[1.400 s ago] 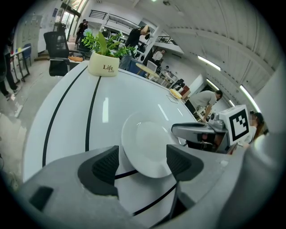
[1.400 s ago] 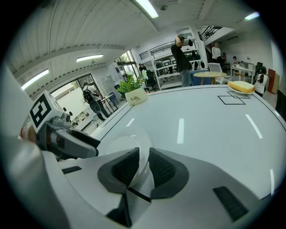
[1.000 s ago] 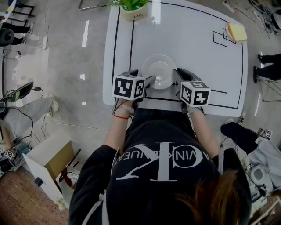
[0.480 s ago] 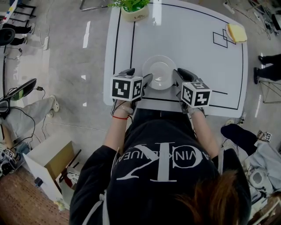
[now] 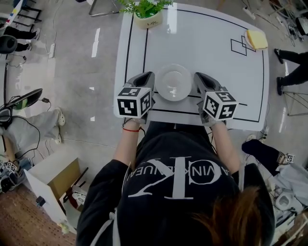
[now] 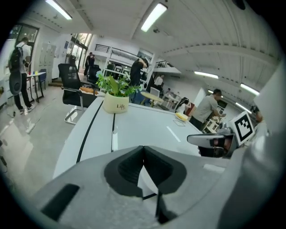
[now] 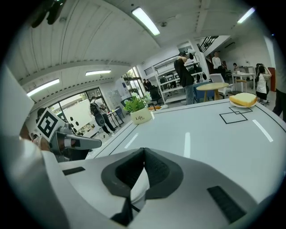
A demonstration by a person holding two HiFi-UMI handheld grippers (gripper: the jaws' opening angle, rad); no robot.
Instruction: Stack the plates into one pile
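Plates (image 5: 173,82) read as one white pile, sitting at the near middle of the broad white table (image 5: 207,43), right where both hands can reach them. Left gripper (image 5: 147,79) flanks the pile on its left, right gripper (image 5: 199,77) on its right. Both have just been closing and their jaws now meet tip to tip with nothing between, so I'd judge the stacking done and the hands clear. Far left, a potted plant (image 5: 146,12); far right, a small yellow block (image 5: 256,39), both well apart from the work.
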